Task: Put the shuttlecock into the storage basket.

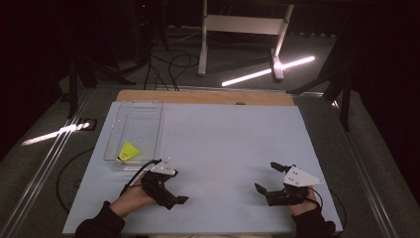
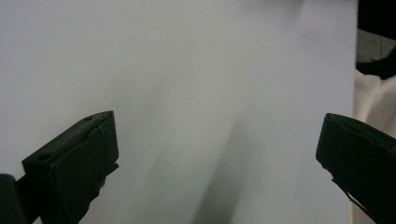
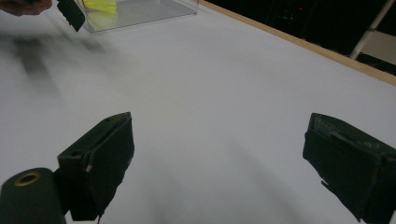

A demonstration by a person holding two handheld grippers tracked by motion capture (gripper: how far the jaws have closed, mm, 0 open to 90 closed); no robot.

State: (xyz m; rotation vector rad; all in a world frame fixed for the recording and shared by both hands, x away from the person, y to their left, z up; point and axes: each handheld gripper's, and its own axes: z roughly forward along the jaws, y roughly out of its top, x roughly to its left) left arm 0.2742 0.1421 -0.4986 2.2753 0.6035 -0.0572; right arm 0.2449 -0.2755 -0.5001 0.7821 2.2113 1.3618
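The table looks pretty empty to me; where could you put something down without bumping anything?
The broad white table top is bare between the clear tray at left and the right edge, back to the wooden strip. Between the left gripper and right gripper is free too. It is crowded only near the tray's front corner, holding a yellow item.

A white sheet (image 1: 223, 148) covers the table, and everything else lies around it. Along its far side runs a bare wooden edge (image 1: 198, 96). Beyond that edge, on the dark floor, stands a white metal frame (image 1: 242, 25) on two legs. A bright streak of light (image 1: 267, 71) crosses the floor at the frame's right foot. Black cables (image 1: 168, 69) loop on the floor beyond the sheet's far left corner. Left of the sheet, a second streak of light (image 1: 54, 133) falls across a metal floor rail (image 1: 44, 168).
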